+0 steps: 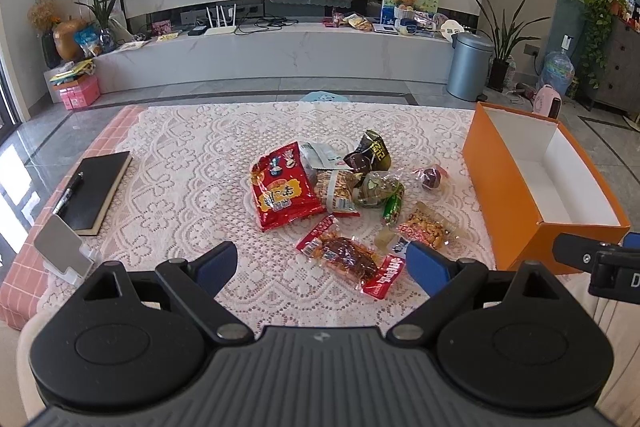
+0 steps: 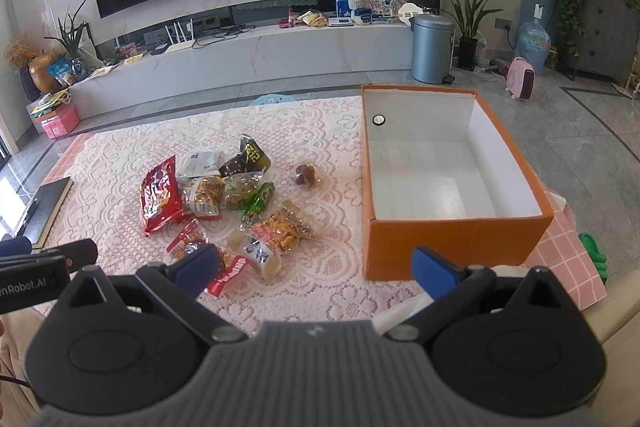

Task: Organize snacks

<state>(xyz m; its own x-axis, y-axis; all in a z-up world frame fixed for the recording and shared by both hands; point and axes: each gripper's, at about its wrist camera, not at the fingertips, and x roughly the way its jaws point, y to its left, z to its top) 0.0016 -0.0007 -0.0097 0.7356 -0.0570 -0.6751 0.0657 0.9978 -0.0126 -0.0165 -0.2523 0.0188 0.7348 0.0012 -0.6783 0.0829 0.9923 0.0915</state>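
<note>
On the lace-covered table (image 1: 180,155): mixed snack packets (image 1: 336,199) in a loose pile — open orange cardboard box (image 2: 452,239) beside, long axis running away; left gripper (image 1: 320,265) and right gripper (image 2: 320,269) spread wide, empty.

Snack packets (image 1: 340,203) lie heaped mid-cloth; the orange box (image 2: 452,239), white inside, stands empty just beside them.
</note>
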